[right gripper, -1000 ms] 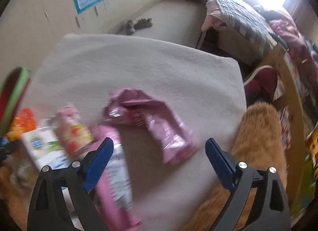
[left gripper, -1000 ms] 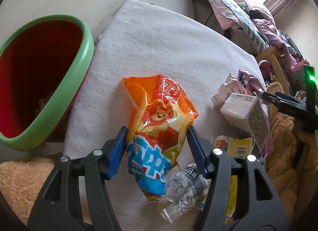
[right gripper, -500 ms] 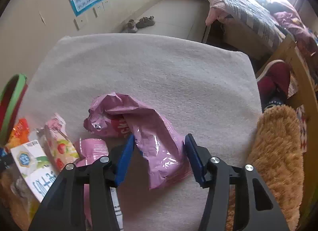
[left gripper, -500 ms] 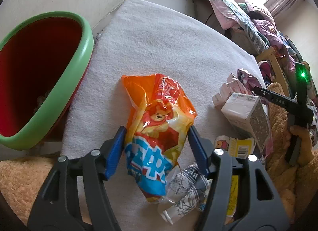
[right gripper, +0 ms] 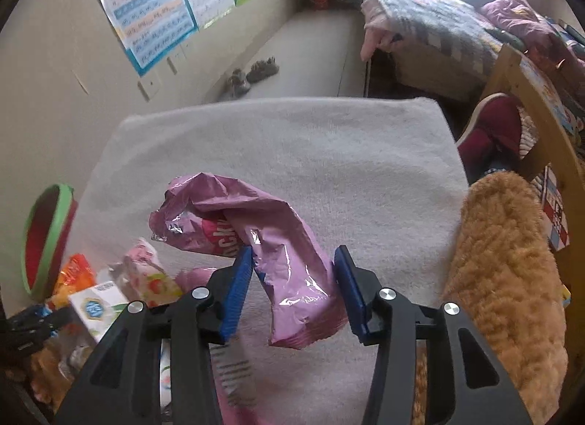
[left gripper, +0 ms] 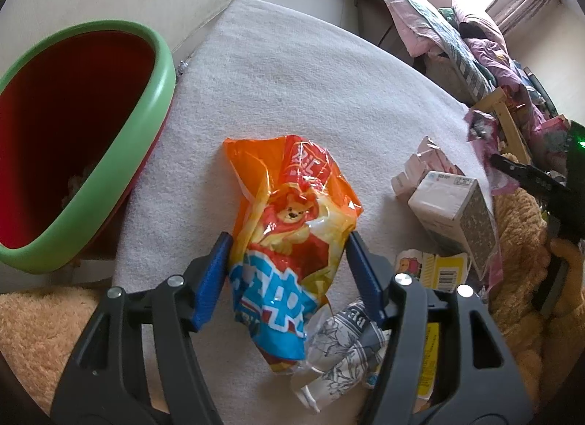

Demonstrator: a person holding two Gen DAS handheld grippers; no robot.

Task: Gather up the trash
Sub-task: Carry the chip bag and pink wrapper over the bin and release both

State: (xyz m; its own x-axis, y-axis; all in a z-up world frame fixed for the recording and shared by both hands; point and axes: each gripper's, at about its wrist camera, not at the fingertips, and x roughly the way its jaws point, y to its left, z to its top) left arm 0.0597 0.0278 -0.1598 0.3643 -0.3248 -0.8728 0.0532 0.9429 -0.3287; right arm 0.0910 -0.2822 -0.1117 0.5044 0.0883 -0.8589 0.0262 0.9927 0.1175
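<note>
Right tongs [right gripper: 294, 278] lately closing, now around pink wrapper [right gripper: 285, 260], its lower end off the mat [right gripper: 329, 154].

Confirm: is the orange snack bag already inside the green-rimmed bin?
No. The orange snack bag lies on the white mat between the left gripper's fingers, beside the green-rimmed bin.

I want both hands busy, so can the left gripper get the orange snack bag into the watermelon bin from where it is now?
Probably yes. The left gripper is closed on the orange snack bag, and the bin sits open just to its left with bare rug between.
</note>
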